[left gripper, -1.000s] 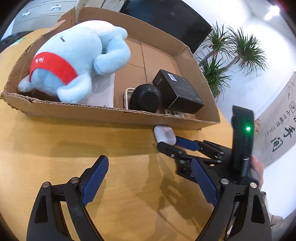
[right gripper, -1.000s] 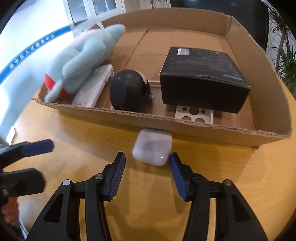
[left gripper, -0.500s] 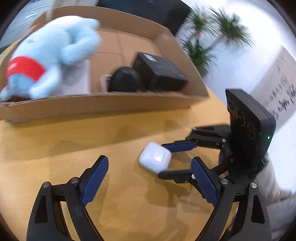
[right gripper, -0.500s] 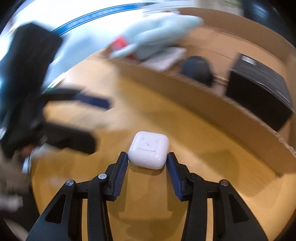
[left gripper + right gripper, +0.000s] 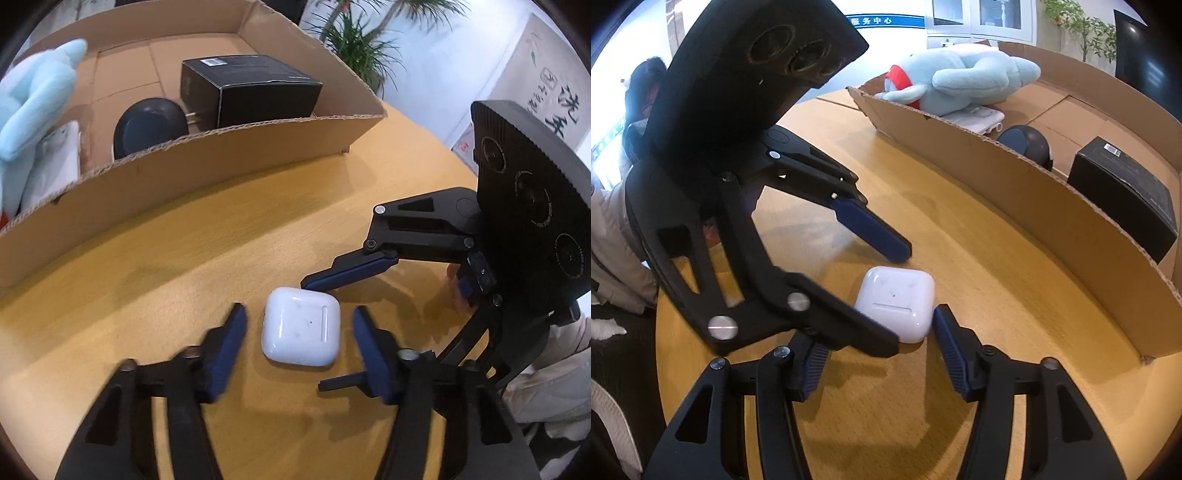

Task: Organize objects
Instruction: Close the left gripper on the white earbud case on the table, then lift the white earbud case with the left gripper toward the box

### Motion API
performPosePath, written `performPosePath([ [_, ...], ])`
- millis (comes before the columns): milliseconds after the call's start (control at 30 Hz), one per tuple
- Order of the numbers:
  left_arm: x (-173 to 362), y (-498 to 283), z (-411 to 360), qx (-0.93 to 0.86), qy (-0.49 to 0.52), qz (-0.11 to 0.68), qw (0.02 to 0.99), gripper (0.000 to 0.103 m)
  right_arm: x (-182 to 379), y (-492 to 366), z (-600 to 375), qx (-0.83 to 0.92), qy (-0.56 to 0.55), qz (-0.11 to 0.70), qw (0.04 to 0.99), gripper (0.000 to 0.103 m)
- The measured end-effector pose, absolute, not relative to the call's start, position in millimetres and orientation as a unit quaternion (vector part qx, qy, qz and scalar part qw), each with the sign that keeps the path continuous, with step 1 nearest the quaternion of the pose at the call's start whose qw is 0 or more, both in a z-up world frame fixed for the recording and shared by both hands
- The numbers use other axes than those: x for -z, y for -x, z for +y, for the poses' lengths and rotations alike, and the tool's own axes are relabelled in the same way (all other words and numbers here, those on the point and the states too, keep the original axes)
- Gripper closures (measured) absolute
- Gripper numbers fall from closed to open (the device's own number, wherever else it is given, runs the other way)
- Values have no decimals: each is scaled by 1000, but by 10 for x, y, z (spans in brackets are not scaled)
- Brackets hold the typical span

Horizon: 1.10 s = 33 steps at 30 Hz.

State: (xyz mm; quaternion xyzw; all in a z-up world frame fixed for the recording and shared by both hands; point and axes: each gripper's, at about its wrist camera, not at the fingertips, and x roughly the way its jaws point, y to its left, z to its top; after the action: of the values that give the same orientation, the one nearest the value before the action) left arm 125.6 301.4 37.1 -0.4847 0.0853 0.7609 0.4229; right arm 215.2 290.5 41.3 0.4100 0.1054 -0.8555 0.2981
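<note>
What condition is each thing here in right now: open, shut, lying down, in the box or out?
earbud case: lid shut, flat on the table, outside the box.
left gripper: jaws open, either side of the case.
right gripper: jaws open around the case.
cardboard box: open-topped.
plush toy: lying in the box.
black box: closed, inside.

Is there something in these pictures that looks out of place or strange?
Yes. The white earbud case lies on the wooden table, outside the cardboard box that holds the other things. Both the left tool and the right tool straddle it at once, each open.
</note>
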Motion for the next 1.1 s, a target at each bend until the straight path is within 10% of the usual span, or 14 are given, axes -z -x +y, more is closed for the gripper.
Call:
performPosePath([
  [1100,-602,-1383,3026,-767,461,107,433,61,-573,-2342,2789,858,-401,144,288,61],
])
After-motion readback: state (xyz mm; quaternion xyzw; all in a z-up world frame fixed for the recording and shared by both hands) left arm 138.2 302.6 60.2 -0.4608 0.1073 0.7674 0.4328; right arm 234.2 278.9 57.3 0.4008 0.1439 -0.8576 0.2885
